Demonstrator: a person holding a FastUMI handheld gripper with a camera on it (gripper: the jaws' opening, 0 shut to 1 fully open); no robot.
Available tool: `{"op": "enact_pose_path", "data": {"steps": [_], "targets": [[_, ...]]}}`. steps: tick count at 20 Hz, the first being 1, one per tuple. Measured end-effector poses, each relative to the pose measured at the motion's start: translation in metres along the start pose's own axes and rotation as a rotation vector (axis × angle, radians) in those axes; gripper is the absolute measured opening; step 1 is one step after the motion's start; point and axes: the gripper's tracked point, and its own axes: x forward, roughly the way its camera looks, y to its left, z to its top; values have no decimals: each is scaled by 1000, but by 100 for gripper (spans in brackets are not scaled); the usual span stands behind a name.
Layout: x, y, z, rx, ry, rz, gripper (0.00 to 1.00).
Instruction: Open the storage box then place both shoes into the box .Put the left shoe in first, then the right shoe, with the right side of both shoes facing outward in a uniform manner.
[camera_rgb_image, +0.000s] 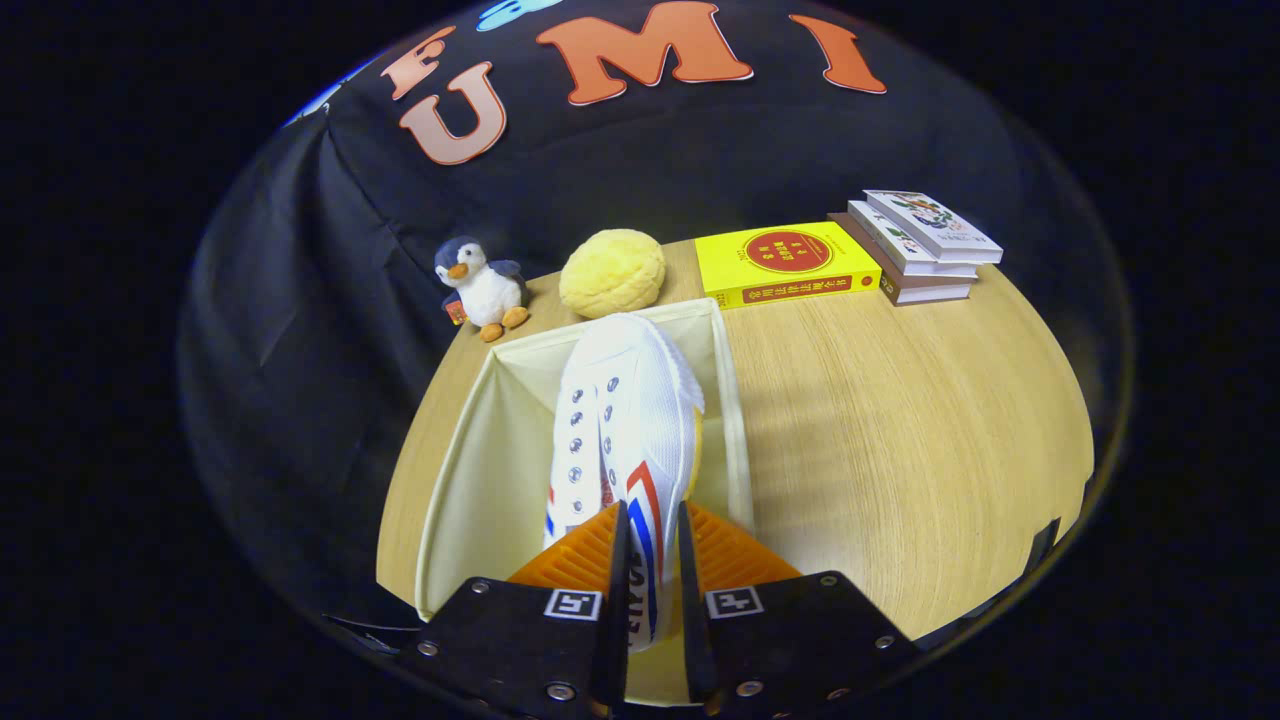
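At the bottom centre of the frame the tongs (650, 530) are clamped on a white canvas shoe (625, 420), one finger pressing each side of its heel end; each finger carries a small square black-and-white marker tag. The shoe points away from the tongs, toe toward the far wall of the box, its metal eyelets in two rows along the top and red and blue stripes on its side near the fingers. Dark lettering on the shoe between the fingers is too cut off to read. The shoe hangs over the open storage box (480, 470), a pale cream fabric bin in the lower centre, standing on the light wooden surface (900, 440). Beyond the box, at centre, lies a round yellow plush (612, 272); to its left stands a small penguin toy (482, 285). To the right of the plush lies a yellow book (785, 263) with a red circle and red script too small to read. In the upper right sits a stack of books (920, 245)
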Motion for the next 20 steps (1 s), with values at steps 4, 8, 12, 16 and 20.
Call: {"op": "enact_pose_path", "data": {"steps": [4,8,12,16,20], "targets": [[-29,2,36,-5,-87,17,65],[-61,2,64,-23,-164,25,98],[-95,3,89,-42,-239,33,99],[-134,4,114,-80,-329,32,99],[-168,1,130,-95,-407,33,98]]}}
